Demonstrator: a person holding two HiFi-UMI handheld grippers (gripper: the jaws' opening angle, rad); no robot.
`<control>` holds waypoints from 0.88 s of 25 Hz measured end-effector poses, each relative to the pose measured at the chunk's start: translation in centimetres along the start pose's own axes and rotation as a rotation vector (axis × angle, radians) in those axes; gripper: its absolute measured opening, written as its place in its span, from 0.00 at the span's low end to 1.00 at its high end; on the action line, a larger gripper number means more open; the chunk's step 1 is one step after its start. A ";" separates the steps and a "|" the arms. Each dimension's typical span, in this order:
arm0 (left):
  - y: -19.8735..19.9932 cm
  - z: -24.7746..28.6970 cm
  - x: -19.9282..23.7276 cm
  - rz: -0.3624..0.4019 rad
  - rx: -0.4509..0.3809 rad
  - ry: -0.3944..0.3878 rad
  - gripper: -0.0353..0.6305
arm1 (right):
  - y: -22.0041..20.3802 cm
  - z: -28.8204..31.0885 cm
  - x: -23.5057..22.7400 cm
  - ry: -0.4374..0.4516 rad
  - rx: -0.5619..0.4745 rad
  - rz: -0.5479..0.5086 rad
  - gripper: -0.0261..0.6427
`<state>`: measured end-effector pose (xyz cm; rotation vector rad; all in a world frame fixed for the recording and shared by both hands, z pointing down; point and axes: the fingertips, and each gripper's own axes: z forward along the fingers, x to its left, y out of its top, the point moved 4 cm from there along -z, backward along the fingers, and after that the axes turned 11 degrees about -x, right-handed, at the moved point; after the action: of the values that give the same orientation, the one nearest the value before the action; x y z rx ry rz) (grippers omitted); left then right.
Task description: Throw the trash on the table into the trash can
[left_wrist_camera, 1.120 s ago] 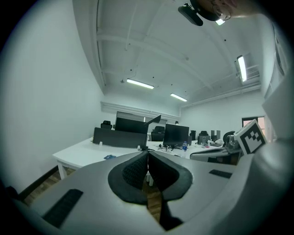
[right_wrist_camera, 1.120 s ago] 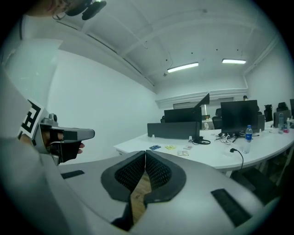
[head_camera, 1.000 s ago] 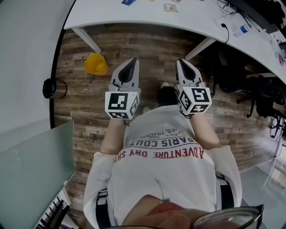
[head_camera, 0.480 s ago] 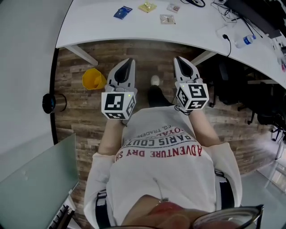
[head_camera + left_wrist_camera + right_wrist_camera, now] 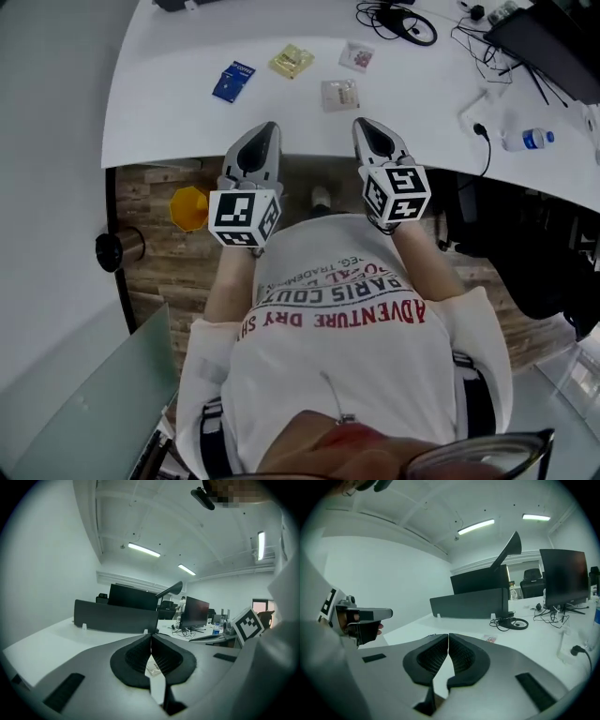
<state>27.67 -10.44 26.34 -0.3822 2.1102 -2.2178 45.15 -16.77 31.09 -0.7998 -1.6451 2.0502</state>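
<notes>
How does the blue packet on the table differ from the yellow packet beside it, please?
The blue packet is dark blue and oblong; the yellow packet is pale yellow and squarer. The blue packet lies further left and nearer the table's front edge; the yellow packet lies further back. Both lie flat on the white table, apart from each other.

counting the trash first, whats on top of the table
On the table lie a blue packet, a yellow packet, a clear packet, a white packet, cables and a bottle. The left gripper and right gripper hide bits of its near edge.
</notes>
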 end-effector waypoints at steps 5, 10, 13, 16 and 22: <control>-1.5 6.8 1.9 -0.042 0.060 -0.015 0.09 | -1.1 6.0 -4.2 -0.017 0.115 0.018 0.08; -5.2 12.3 3.3 -0.074 0.164 -0.056 0.09 | -4.4 10.2 -7.7 -0.062 0.231 0.027 0.08; -6.9 14.9 3.5 -0.076 0.219 -0.108 0.09 | -7.2 12.4 -9.4 -0.101 0.295 0.039 0.34; -8.8 16.9 4.0 -0.093 0.264 -0.139 0.09 | -10.2 14.3 -10.6 -0.129 0.373 0.053 0.34; -12.6 18.4 5.3 -0.110 0.345 -0.142 0.09 | -15.8 15.9 -12.4 -0.193 0.530 0.051 0.34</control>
<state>28.11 -28.76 40.20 -0.6195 1.6328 -2.4708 43.49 -32.69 51.11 -0.4729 -1.0799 2.4988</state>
